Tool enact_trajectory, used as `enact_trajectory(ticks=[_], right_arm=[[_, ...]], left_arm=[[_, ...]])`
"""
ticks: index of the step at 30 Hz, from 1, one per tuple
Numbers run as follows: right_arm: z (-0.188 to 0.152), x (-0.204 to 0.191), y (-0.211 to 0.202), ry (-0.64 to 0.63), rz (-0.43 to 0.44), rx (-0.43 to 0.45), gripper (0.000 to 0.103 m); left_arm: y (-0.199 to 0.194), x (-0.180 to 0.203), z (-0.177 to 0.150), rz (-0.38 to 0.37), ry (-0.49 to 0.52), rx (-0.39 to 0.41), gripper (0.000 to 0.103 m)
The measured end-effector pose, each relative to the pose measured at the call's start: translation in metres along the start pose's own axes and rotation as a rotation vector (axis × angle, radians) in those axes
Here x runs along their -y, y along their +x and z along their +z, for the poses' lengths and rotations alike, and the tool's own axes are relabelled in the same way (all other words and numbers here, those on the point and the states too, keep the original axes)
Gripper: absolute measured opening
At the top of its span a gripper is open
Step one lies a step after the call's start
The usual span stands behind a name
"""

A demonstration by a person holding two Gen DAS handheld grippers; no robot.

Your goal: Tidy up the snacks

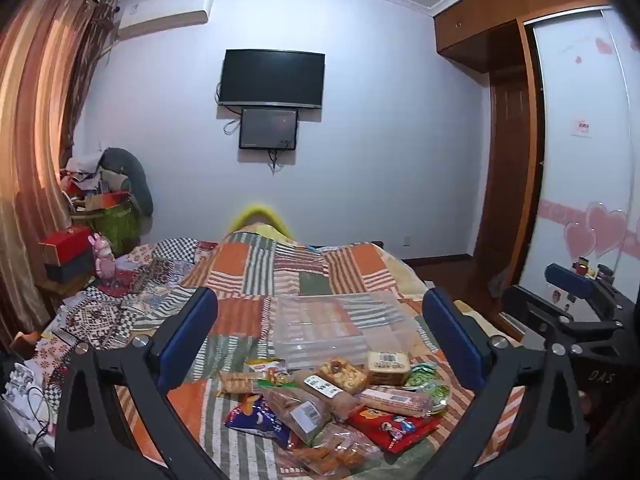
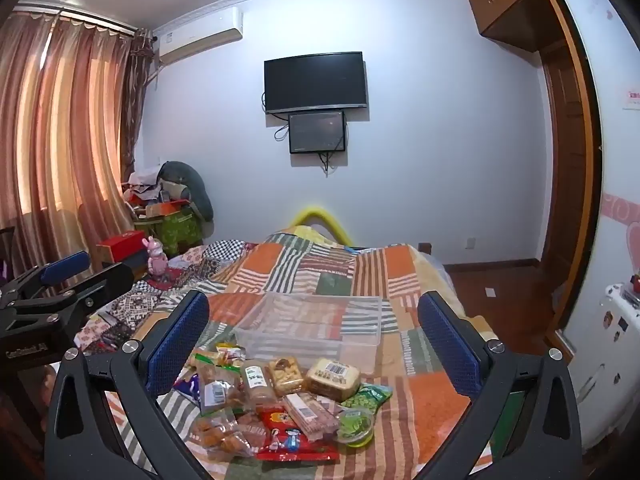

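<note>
- A bed covered by a patchwork quilt [image 1: 280,272] in orange, green and striped squares was seen filling the middle of the room; a yellow curved headboard edge [image 1: 260,214] was visible at its far end.
- A heap of snack packets [image 2: 272,396] was laid on the near part of the quilt; a red bag [image 2: 296,440], a blue bag [image 1: 256,420], a barcoded cake block [image 2: 334,378] and a green jelly cup [image 2: 356,426] were made out among them.
- A clear plastic bin [image 2: 312,328] was set just beyond the heap, touching no packet that could be told.
- The left gripper [image 1: 320,344] was held with its jaws spread fully wide above the snacks; nothing was gripped.
- The right gripper [image 2: 316,344] was likewise spread wide and empty.
- A black television [image 1: 272,78] with a smaller screen [image 1: 269,129] beneath was mounted on the pale wall; an air conditioner [image 1: 164,20] was fixed near the striped curtains [image 2: 60,128]; a wooden wardrobe [image 1: 516,120] was seen at the right; boxes and a pink toy [image 1: 104,258] were piled by the window.
</note>
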State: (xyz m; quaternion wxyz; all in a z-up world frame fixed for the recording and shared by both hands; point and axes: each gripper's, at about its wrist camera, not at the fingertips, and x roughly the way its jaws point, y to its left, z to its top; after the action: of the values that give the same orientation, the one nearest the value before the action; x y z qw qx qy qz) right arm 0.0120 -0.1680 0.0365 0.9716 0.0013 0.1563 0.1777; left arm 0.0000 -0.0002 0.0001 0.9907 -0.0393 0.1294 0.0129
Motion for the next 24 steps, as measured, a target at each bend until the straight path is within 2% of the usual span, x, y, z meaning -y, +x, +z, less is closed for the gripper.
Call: enact_trajectory(ticks=[6,9,24], right_arm=[[-0.001,-0.001,0.001,-0.004,-0.01,0.003,0.103],[-0.002,-0.002,0.003,-0.002,0.003,-0.001,0.103],[-0.002,-0.001,-0.002,0.03,0.003,0.014,0.103]], left_arm=[[-0.001,-0.007,0.0,-0.009,-0.005,0.007,0.103],[-0.004,0.005,-0.003,-0.005,0.026,0.013,0.103],[0.003,-0.001,-0.005,-0.01,0.005,-0.005,0.103]])
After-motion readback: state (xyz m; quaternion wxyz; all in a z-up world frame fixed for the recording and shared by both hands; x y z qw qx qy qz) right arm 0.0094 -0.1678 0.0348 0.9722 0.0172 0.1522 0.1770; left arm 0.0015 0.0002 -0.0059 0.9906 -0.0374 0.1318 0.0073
